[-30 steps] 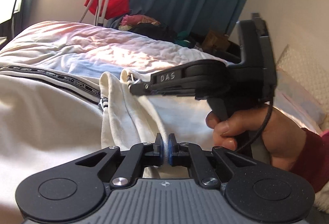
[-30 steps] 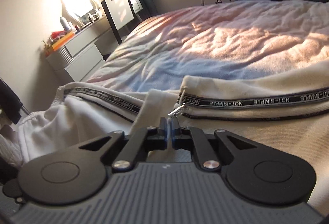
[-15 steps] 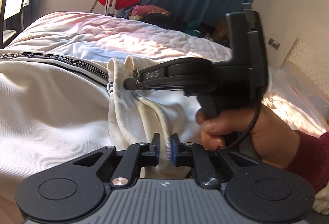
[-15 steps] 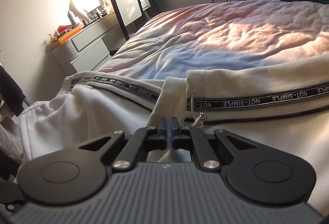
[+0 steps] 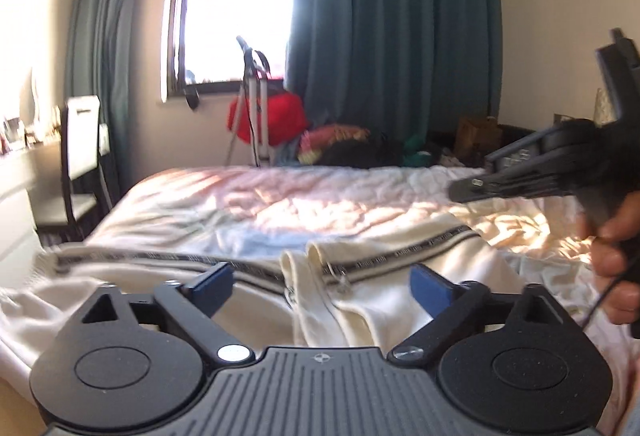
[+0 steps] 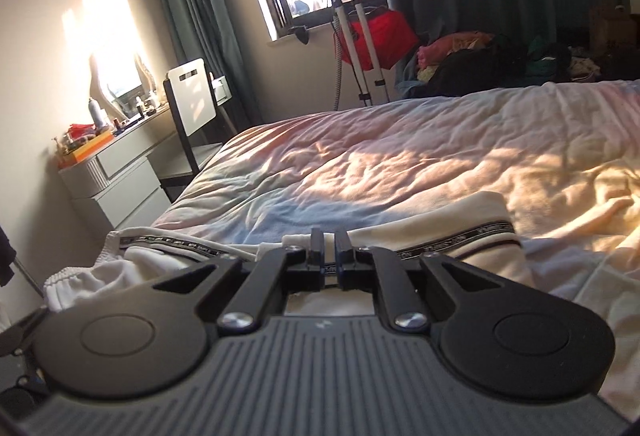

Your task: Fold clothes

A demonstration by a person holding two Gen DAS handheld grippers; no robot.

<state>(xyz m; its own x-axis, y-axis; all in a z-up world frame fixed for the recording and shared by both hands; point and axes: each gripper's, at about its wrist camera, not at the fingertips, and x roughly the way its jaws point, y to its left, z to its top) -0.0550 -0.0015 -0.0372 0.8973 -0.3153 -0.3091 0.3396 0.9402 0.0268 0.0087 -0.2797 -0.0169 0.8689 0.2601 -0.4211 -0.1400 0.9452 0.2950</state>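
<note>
Soft, limp cream zip-up jacket (image 5: 400, 300); best pinched at hem. Left gripper (image 5: 320, 284) just spread, empty; right gripper (image 6: 329, 256) nearly together, empty.

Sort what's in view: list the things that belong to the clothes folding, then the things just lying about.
Belongs to the job:
cream garment with the black lettered band
left gripper, open
right gripper, shut

Just lying about:
chair
dresser
red bag
pile of clothes
</note>
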